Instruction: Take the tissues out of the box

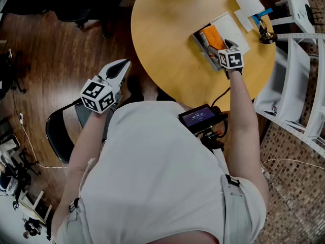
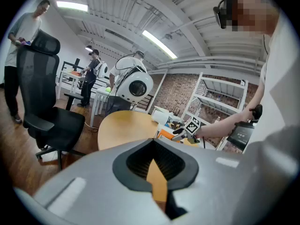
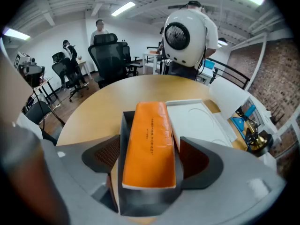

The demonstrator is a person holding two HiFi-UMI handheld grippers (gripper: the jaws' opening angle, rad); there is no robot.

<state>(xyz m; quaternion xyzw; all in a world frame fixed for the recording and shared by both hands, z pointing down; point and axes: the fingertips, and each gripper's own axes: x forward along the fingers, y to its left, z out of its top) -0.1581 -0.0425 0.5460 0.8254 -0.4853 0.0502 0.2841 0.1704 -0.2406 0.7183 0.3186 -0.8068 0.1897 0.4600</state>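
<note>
An orange tissue pack lies in an open grey box on the round wooden table. The box's white lid lies flat just beyond it. My right gripper is open, its jaws standing wide on either side of the box's near end. I cannot see the pads pressing on the box. My left gripper is held off the table to the left, above the floor, shut and empty.
White paper sheets and a blue tool lie at the table's far right edge. A white shelf rack stands right of the table. A black office chair is at my left. A small screen hangs at my chest.
</note>
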